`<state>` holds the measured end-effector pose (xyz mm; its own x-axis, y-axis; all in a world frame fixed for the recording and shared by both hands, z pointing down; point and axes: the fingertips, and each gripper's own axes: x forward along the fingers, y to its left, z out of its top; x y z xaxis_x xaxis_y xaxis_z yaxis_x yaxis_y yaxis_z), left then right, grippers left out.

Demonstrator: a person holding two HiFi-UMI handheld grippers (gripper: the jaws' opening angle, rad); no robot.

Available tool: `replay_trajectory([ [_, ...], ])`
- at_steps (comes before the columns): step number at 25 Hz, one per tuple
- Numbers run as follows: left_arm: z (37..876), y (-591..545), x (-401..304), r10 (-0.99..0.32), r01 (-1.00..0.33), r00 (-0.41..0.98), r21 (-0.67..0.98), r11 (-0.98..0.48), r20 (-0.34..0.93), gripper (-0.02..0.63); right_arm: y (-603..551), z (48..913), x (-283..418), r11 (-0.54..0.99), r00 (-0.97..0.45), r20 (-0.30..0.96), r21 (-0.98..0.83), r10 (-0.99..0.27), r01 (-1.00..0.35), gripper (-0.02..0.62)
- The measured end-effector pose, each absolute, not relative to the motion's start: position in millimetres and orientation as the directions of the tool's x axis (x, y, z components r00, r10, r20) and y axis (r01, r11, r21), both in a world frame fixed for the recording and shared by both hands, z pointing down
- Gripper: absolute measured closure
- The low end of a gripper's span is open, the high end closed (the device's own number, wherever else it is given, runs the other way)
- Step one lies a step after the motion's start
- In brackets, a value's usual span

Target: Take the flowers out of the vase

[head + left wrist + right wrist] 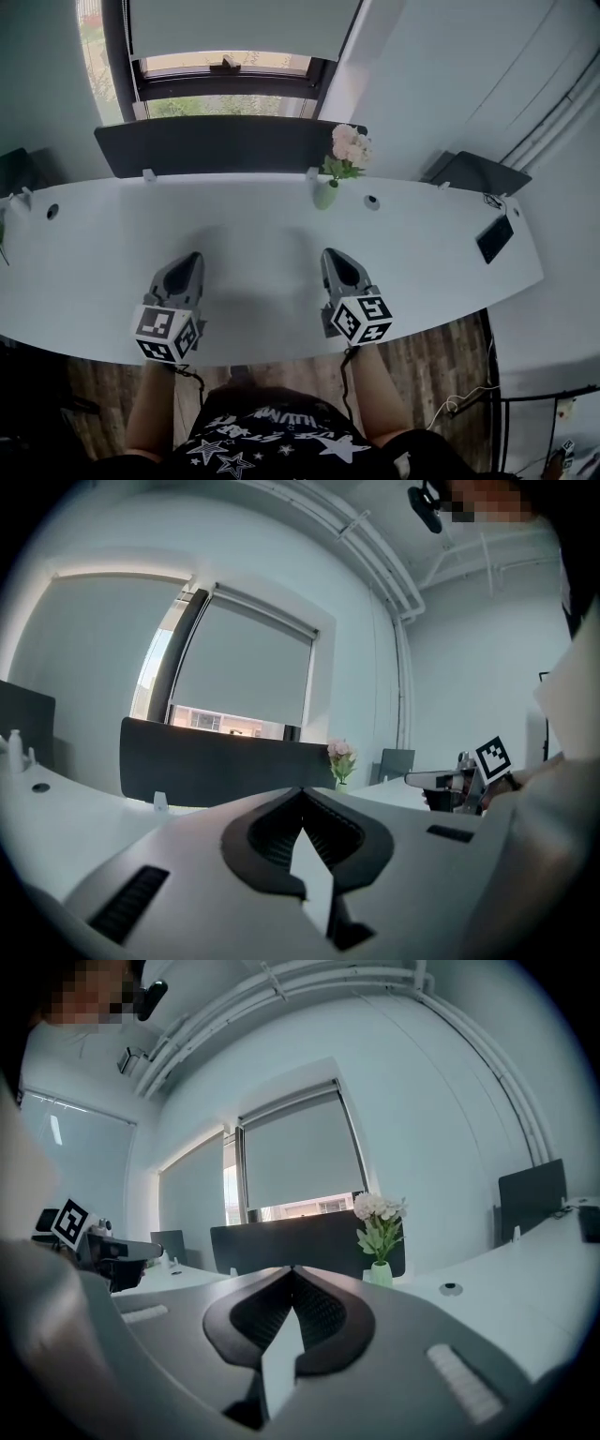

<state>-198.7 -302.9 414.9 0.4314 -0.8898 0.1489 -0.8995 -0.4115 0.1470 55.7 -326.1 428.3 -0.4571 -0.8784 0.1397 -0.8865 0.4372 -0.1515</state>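
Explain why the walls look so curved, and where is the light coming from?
Left gripper view and right gripper view: wide-angle lenses bow the pipes and blacken the corners. Head view: daylight enters beneath the blind, behind the flowers; shadows on the table are soft.

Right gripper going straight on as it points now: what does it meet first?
Probably the dark partition behind the desk; the vase stands just right of that line. Depth is unclear.
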Motion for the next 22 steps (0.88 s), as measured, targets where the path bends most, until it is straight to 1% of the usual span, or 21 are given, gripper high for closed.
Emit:
replay_trajectory([
  [6, 414.4, -333.1, -201.5, -0.862, -0.867, 0.492, 0.164, -0.471, 0.124, 0.597, -335.0, 421.3, 54.8, 0.376, -0.393, 0.143, -0.129, -0.908, -0.917, 0.594],
  [11, 421.0, -344.7, -181.6, -0.822, -0.827, 0.555, 0.191, -0.53, 0.124, 0.597, -325.7, 433.9, 68.7, 0.322, -0.338, 0.188, -0.111, -0.922, -0.94, 0.594],
  [14, 423.1, -347.1, -168.2, -0.802, -0.806, 0.584, 0.202, -0.556, 0.125, 0.597, -323.1, 433.5, 79.1, 0.29, -0.308, 0.187, -0.115, -0.933, -0.95, 0.594],
  [22, 427.6, -353.3, -146.8, -0.794, -0.8, 0.593, 0.203, -0.564, 0.132, 0.597, -340.3, 438.6, 90.2, 0.304, -0.324, 0.182, -0.129, -0.928, -0.944, 0.594],
])
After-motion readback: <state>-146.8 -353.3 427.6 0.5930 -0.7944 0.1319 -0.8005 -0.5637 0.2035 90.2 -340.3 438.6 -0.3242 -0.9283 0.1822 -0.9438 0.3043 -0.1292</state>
